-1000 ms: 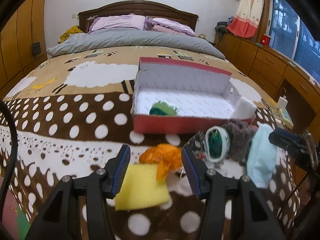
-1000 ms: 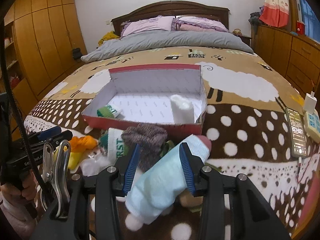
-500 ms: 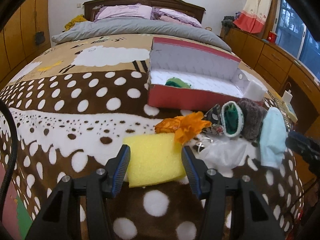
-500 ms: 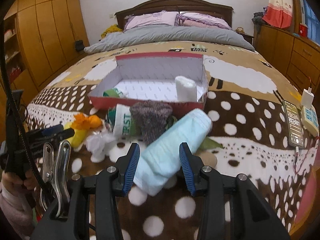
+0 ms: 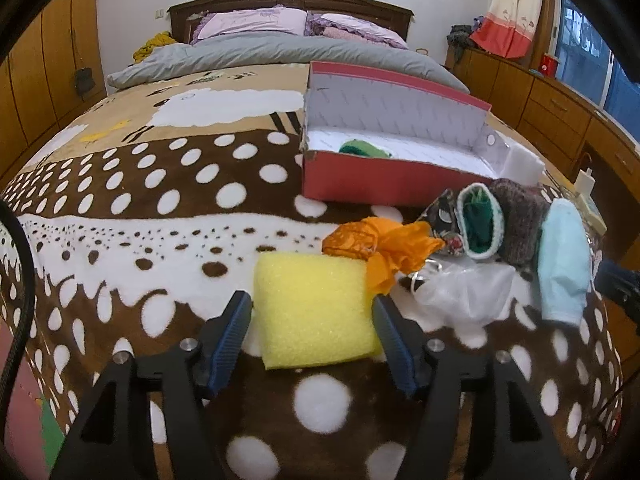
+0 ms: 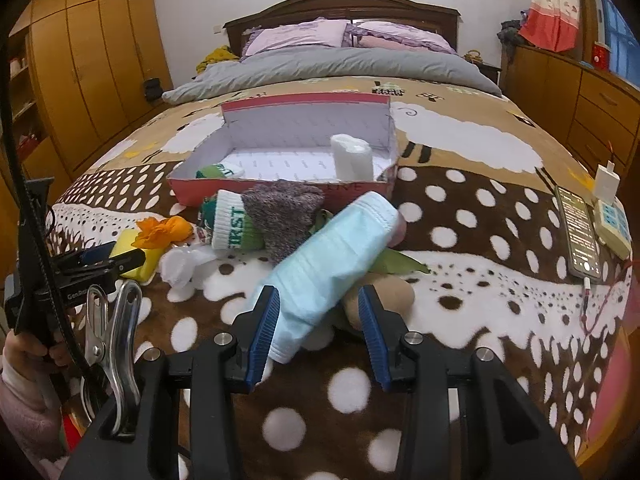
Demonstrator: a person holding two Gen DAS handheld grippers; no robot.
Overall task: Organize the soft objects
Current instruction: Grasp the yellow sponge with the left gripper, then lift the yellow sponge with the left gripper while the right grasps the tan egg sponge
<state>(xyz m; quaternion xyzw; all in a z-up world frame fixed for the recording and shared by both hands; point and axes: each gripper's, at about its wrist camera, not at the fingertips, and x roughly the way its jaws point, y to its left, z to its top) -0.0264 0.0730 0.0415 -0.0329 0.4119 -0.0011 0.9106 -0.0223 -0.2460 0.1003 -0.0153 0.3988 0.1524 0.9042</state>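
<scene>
A red cardboard box (image 5: pixel 384 184) with a white lining sits open on a bed covered by a brown blanket with white dots (image 5: pixel 168 200); everything else is placed relative to this box. Inside it lie a green and white rolled sock (image 5: pixel 362 148) near its left end and a white roll (image 6: pixel 352 156) near its right end. In front of the box, a heap of soft things rests on the blanket: a yellow sponge (image 5: pixel 316 312), an orange cloth (image 5: pixel 380 244), a white crumpled plastic bag (image 5: pixel 464 292), a second green and white sock (image 6: pixel 234 222), a grey knitted sock (image 6: pixel 286 214) and a pale blue cloth (image 6: pixel 332 256). The left gripper (image 5: pixel 312 336) is spread wide with the sponge between its blue fingers, neither visibly pressing it. The right gripper (image 6: pixel 318 334) is likewise spread, straddling the near end of the pale blue cloth. To the right of the box lies a phone (image 6: pixel 578 236).
</scene>
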